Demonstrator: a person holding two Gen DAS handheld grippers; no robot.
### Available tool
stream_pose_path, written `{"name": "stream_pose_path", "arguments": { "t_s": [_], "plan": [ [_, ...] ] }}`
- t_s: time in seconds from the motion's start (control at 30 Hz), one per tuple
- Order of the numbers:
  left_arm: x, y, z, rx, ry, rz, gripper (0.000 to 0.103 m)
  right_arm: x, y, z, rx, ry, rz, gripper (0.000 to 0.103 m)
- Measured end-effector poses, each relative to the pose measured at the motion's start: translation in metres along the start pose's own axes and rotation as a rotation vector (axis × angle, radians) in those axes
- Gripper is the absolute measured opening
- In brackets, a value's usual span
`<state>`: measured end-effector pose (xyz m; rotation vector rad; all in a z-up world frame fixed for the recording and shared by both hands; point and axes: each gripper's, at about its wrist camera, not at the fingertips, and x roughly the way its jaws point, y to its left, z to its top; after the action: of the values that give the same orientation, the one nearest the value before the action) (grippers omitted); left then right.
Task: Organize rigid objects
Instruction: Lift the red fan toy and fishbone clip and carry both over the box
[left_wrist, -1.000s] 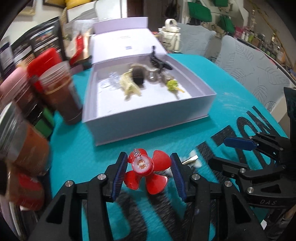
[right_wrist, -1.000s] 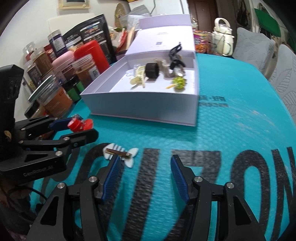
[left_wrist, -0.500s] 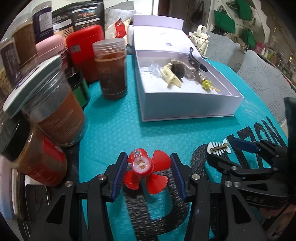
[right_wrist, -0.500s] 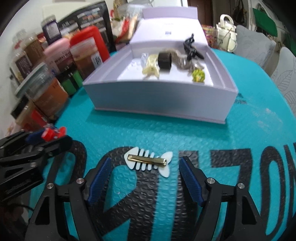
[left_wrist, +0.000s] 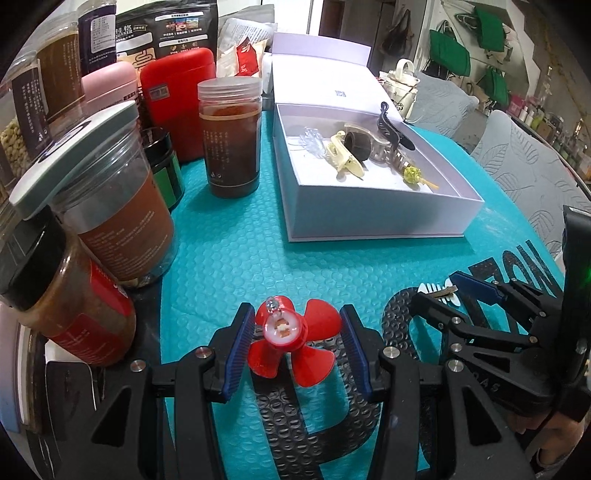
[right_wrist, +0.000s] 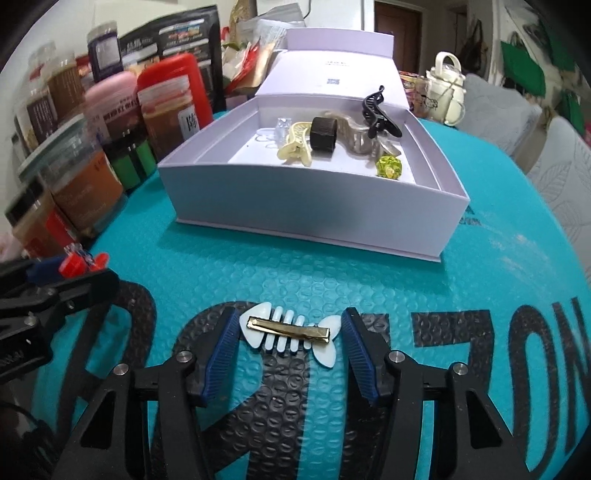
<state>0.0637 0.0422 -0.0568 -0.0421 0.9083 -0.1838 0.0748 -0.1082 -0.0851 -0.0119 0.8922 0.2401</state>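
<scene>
right gripper (right_wrist: 290, 341) has just been closing in around the white fishbone hair clip (right_wrist: 290, 332) lying flat on the teal mat (right_wrist: 498, 266), blue pads right at both ends. lavender box (right_wrist: 306, 210) of hair clips sits behind

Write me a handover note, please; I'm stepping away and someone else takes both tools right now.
Left tool: shut on the red fan clip.
Right tool: its jaws have just been closing around the fishbone clip, which lies flat on the teal mat. Whether the tool has pinched it yet is unclear.
Done: several hair clips already lie in the open lilac box.
Left: secure the fishbone clip, then put both clips in the box.
</scene>
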Motion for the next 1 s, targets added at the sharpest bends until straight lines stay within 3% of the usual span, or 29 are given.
{"name": "stream_pose_path", "arguments": {
  "t_s": [0.57, 1.0],
  "plan": [
    [-0.019, -0.021, 0.003, 0.036, -0.037, -0.005, 0.047, -0.036, -0.004, -0.014, -0.008, -0.059, 0.048, 0.057],
    [-0.054, -0.051, 0.003, 0.1, -0.117, -0.03, 0.047, -0.089, -0.012, -0.024, -0.012, -0.151, 0.052, 0.057]
  ]
}}
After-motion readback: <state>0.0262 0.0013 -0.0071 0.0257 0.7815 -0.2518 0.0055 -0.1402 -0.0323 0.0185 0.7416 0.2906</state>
